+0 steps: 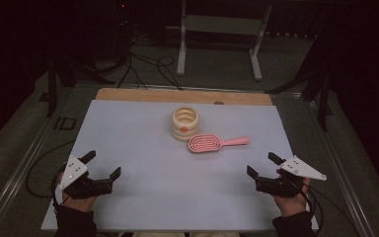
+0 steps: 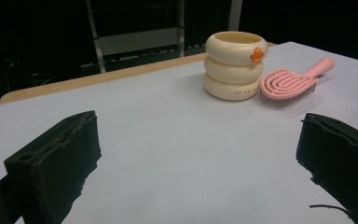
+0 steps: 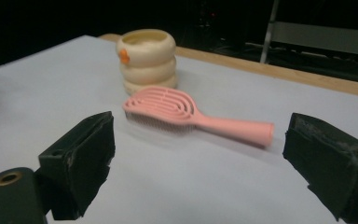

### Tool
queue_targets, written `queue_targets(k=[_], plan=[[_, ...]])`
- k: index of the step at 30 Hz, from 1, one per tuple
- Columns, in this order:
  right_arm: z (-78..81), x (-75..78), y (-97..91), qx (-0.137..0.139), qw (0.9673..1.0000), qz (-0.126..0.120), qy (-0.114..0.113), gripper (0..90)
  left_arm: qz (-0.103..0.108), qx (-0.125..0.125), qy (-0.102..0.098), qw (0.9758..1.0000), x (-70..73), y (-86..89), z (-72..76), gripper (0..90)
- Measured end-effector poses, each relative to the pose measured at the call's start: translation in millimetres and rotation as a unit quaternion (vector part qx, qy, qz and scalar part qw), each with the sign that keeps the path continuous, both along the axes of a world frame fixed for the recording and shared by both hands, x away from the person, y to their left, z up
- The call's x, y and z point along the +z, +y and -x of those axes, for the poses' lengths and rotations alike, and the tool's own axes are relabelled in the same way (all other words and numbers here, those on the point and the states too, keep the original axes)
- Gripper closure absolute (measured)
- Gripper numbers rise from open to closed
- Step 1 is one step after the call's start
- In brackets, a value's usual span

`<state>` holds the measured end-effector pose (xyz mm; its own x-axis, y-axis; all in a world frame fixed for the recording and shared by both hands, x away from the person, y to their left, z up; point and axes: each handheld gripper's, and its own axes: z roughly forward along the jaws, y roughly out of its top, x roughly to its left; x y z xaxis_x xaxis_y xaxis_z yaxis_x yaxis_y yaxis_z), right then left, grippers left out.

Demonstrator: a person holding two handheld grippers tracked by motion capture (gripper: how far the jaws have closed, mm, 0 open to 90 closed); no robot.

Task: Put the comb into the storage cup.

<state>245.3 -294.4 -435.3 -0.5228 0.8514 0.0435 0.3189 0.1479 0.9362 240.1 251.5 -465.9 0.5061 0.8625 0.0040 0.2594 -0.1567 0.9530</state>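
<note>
A cream ribbed cup (image 1: 185, 123) with an orange spot stands upright at the middle of the pale mat (image 1: 143, 173). Just right of it lies a pink hairbrush (image 1: 217, 142), bristles down, handle pointing right. The left gripper view has the cup (image 2: 234, 65) and the brush (image 2: 291, 81) far ahead on the right. In the right gripper view the brush (image 3: 186, 114) lies close ahead with the cup (image 3: 148, 60) behind it. My left gripper (image 1: 102, 164) rests open at the near left. At the near right my right gripper (image 1: 263, 164) is open too. Both hold nothing.
The mat covers a wooden table whose far edge (image 1: 182, 95) shows as a bare strip. Beyond it stand a white metal frame (image 1: 219, 34) and cables on a dark floor (image 1: 143, 64). Metal rails (image 1: 24, 163) run along both table sides.
</note>
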Motion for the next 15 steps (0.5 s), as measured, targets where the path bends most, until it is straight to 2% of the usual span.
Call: queue_targets(k=[3,4,13,15], plan=[[-1.7,5.6,2.0,0.003,1.0,-0.004,-0.002,8.7,0.0,0.0,0.0,1.0,-0.3,0.1,-0.2,0.2],[-4.8,12.4,5.7,0.005,1.0,0.001,-0.006,8.7,0.0,0.0,0.001,1.0,-0.5,0.1,-0.2,0.3],[-12.3,25.0,14.2,0.011,0.9999,-0.01,-0.007,8.7,0.001,0.001,-0.001,1.0,0.1,0.7,0.5,0.3],[-20.5,34.8,23.7,0.011,0.9999,-0.003,0.003,9.1,0.0,0.001,0.0,1.0,-0.1,0.9,0.3,0.3]])
